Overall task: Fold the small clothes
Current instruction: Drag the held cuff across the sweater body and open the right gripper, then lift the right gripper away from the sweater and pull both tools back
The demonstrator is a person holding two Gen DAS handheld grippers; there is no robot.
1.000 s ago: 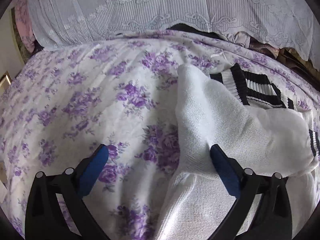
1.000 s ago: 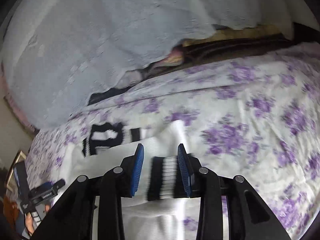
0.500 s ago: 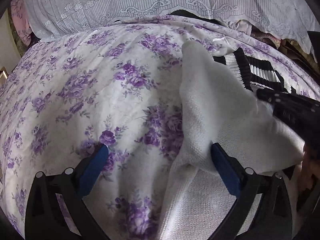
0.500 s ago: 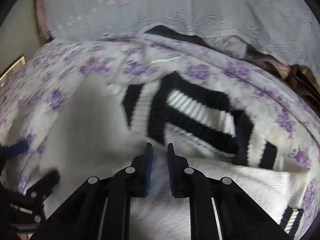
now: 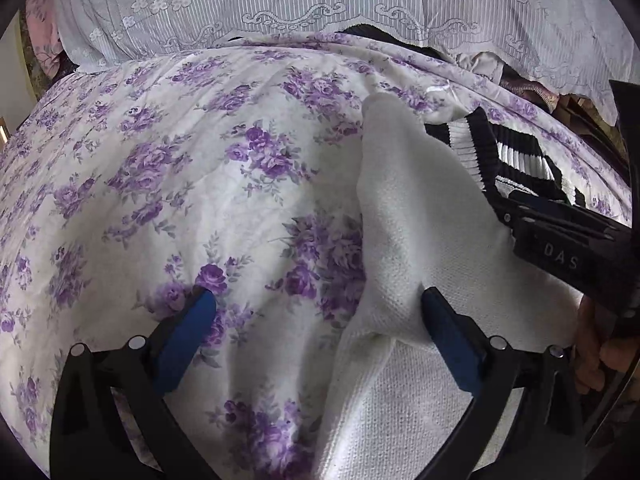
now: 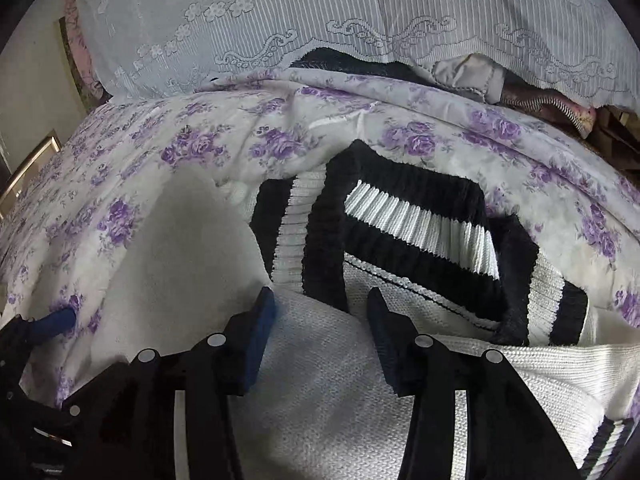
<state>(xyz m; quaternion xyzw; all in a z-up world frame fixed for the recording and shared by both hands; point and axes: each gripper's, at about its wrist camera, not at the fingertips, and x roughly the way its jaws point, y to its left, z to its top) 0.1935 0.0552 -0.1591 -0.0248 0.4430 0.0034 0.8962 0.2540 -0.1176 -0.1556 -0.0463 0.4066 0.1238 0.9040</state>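
A small white knit sweater (image 5: 420, 208) with black-and-white ribbed trim (image 6: 404, 220) lies on a purple-flowered bedspread (image 5: 180, 168). One part is folded over its body. My left gripper (image 5: 316, 304) is open; its right finger rests on the sweater's folded white part, its left finger on the bedspread. My right gripper (image 6: 320, 300) is open and empty, low over the white knit (image 6: 320, 380) just before the striped collar. Its black body (image 5: 560, 248) shows at the right of the left wrist view.
A white lace cover (image 6: 360, 20) drapes over pillows at the far side of the bed. Dark and patterned cloths (image 6: 552, 104) lie under its edge at the back right. A framed object (image 6: 28, 168) and wall stand off the bed's left side.
My right gripper swung left over the sweater with a cuff in it, then opened and let go. The folded part now lies on the sweater. My left gripper stayed open and nearly still.
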